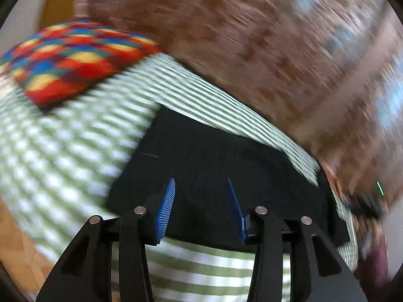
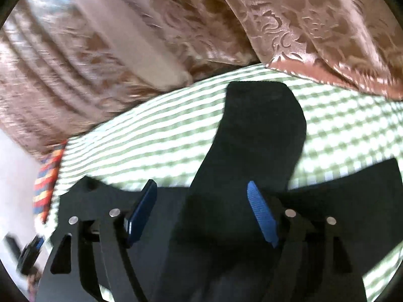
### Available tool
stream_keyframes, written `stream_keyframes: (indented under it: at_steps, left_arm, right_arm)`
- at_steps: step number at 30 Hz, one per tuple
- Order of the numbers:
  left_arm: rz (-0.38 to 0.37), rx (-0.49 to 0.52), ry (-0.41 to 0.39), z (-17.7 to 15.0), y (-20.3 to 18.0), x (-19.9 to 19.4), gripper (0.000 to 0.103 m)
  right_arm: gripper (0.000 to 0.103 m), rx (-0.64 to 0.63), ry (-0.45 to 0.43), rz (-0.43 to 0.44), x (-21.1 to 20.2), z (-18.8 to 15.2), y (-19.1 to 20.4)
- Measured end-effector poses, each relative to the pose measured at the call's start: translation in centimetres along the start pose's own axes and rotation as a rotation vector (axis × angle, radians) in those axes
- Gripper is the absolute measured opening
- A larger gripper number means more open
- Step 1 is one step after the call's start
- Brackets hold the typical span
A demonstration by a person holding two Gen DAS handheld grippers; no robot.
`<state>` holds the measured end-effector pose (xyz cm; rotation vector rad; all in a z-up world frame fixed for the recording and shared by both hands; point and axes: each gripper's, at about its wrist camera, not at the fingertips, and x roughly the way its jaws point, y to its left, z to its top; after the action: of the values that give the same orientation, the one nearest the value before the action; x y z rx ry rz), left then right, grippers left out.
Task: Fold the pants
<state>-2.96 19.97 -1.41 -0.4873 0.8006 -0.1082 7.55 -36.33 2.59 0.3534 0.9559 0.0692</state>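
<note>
Black pants [image 1: 201, 161] lie flat on a green and white checked bedsheet [image 1: 63, 151]. In the left wrist view my left gripper [image 1: 200, 183] is open, its blue pads above the near edge of the black cloth, holding nothing. In the right wrist view the pants [image 2: 257, 130] spread as two legs, one running away up the bed, the other [image 2: 365, 183] going off to the right. My right gripper [image 2: 201, 185] is open over the wide part of the pants, empty. The left wrist view is blurred by motion.
A multicoloured checked cushion [image 1: 75, 58] lies on the bed at the far left. Brown patterned curtains [image 2: 302, 20] hang behind the bed. The checked sheet [image 2: 151, 138] shows on both sides of the pants. Wooden floor [image 1: 15, 239] shows at the lower left.
</note>
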Motion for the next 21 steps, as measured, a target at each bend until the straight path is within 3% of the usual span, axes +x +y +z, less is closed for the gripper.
stream_keyframes:
  at_steps: [2, 4, 5, 6, 8, 9, 10, 13, 19, 21]
  left_arm:
    - [-0.067, 0.096, 0.075, -1.1, -3.5, 2.4, 0.041]
    - [-0.155, 0.17, 0.151, -2.5, -6.9, 4.9, 0.041]
    - [-0.183, 0.191, 0.176, -3.0, -8.0, 5.7, 0.041]
    - [-0.217, 0.228, 0.206, -3.6, -9.8, 6.8, 0.041]
    - [-0.287, 0.26, 0.244, -4.2, -12.1, 8.1, 0.041]
    - [-0.324, 0.285, 0.264, -4.5, -13.5, 8.6, 0.041]
    - [-0.355, 0.334, 0.278, -5.0, -15.2, 9.1, 0.041]
    - [-0.447, 0.451, 0.313, -6.5, -19.7, 9.9, 0.057]
    - [-0.543, 0.677, 0.391, -10.7, -26.9, 11.7, 0.06]
    - [-0.537, 0.718, 0.409, -11.9, -28.1, 12.5, 0.06]
  right_arm:
    - [0.074, -0.017, 0.029, -0.081, 3.2, 2.1, 0.4]
    - [0.074, -0.034, 0.114, -0.165, 7.1, 3.2, 0.6]
    - [0.069, -0.043, 0.146, -0.197, 8.3, 3.2, 0.3]
    - [0.049, -0.067, 0.195, -0.255, 10.0, 3.1, 0.0]
    - [0.028, -0.103, 0.202, -0.325, 10.9, 2.7, -0.6]
    - [0.011, -0.099, 0.188, -0.318, 10.4, 2.8, -0.8]
    - [0.011, -0.086, 0.175, -0.3, 9.7, 2.7, -1.0]
    - [0.01, -0.023, 0.065, -0.192, 4.9, 2.4, -2.4]
    - [0.01, 0.262, -0.162, 0.067, -7.4, -1.9, -9.9]
    - [0.009, 0.349, -0.186, 0.101, -9.3, -4.0, -12.8]
